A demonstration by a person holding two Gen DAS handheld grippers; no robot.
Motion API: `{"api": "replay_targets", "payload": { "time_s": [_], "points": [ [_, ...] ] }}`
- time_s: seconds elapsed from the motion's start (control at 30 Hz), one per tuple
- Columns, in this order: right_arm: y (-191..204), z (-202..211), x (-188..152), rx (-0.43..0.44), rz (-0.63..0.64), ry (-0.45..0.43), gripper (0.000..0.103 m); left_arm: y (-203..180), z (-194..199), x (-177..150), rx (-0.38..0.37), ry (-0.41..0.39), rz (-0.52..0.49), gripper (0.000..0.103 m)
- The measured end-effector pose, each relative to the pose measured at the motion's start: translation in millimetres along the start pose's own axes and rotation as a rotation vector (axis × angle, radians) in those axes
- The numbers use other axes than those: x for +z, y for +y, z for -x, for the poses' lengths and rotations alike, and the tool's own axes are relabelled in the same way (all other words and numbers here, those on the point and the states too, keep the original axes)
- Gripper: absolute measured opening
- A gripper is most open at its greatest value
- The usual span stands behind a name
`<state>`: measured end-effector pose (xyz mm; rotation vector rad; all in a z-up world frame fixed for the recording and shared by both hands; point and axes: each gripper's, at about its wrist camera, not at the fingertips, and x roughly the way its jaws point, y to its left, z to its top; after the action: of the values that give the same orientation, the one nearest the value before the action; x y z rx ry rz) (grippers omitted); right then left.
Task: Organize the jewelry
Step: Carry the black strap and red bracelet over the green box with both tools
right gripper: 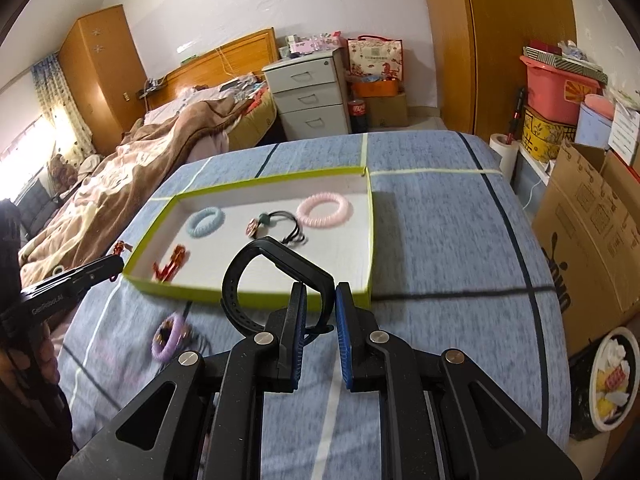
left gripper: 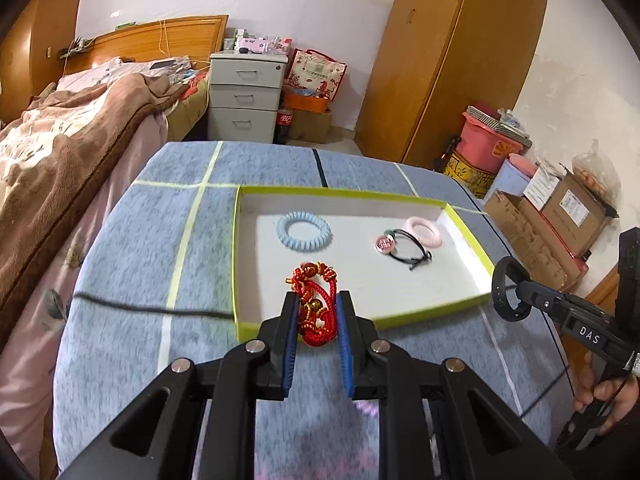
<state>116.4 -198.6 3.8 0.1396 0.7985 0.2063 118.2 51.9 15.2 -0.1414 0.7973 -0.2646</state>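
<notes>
Left tongs [left gripper: 317, 312] clamped on a red knotted cord bracelet [left gripper: 316, 300] with gold beads, its loops bulging up above the blue pads [left gripper: 293, 320] and hanging over the near edge of the tray [left gripper: 472, 256]. Right tongs [right gripper: 320, 312] pinched on a black band [right gripper: 256, 264], a strap with a row of holes, the loop arching up and to the left of the pads and crossing the tray's near wall. Seen from the left wrist, the same black band sticking out of the right tongs just off the tray's right corner, with a hand [left gripper: 608, 400] wrapped round the grip below.

Beyond both, a shallow white tray with a yellow-green rim, lying on a blue cloth [left gripper: 132, 240] crossed by pale and dark stripes. Inside: a blue spiral hair tie [left gripper: 305, 230] toward the left, a pink spiral hair tie [left gripper: 426, 230] near the right wall, and just beside the pink one, a black elastic [left gripper: 412, 250] with a small round charm. Outside the tray, on the cloth near the front left in the right wrist view, a purple hair tie [right gripper: 168, 336], blurred.

Farther back: a bed with a brown blanket [left gripper: 68, 136], a grey drawer unit [left gripper: 244, 96], a wooden wardrobe [left gripper: 456, 60].
</notes>
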Motion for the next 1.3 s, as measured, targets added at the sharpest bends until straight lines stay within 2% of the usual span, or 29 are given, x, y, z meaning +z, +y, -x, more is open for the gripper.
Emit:
{"api": "replay_targets", "payload": {
  "time_s": [0.13,0.47,0.6,1.3],
  "points": [
    [0,-12,11,-0.012,0.004,0.009,0.015,-1,-12,11,-0.033,0.009,0.013,0.019],
    [2,-42,25,-0.034,0.033,0.061,0.015,-2,-41,26,0.011,0.053,-0.016,0.019],
    [4,-52,25,-0.038,0.040,0.086,0.015,2,-50,25,0.031,0.071,-0.017,0.019],
    [6,-73,26,-0.077,0.075,0.138,0.015,17,-73,20,0.032,0.138,0.028,0.020]
  ]
}}
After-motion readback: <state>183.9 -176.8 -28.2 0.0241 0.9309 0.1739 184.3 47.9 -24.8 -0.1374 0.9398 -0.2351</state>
